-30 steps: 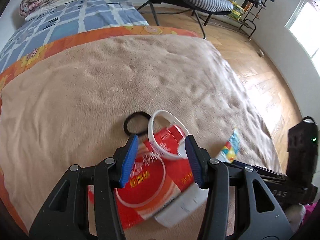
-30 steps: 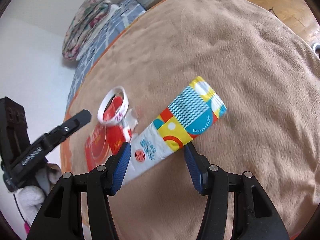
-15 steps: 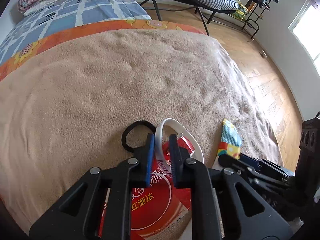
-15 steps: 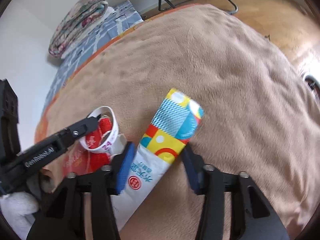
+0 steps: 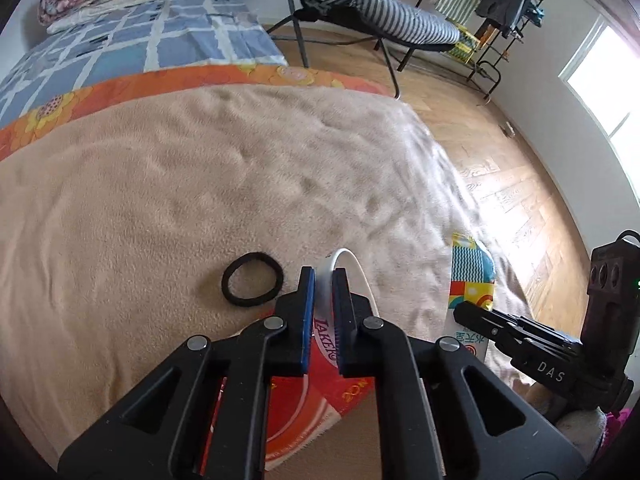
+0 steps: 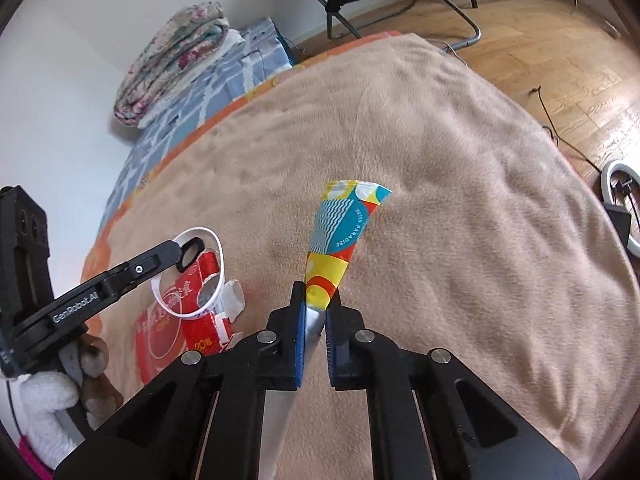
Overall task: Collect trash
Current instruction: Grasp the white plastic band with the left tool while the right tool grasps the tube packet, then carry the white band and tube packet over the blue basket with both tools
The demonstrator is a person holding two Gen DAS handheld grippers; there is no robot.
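left gripper [image 5: 323,276] fingers pinched on the white ring [image 5: 352,268] of the red package [image 5: 320,392]; right gripper [image 6: 316,308] fingers clamped on the colourful wrapper [image 6: 340,236]. black hair tie [image 5: 252,279] lies left of the left fingers. both pieces gripped, none deposited; no bin visible.

"WATER PARADISE" on wrapper [image 6: 347,227]; "GenRobot.AI" on left gripper [image 6: 188,254].

Red packet [image 5: 296,412] partly hidden behind left tongs [image 5: 324,280].

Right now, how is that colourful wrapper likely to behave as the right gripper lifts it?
The colourful wrapper looks thin and creased, so probably light and floppy. The right gripper pinches only its lower part, so the free end may droop or swing.
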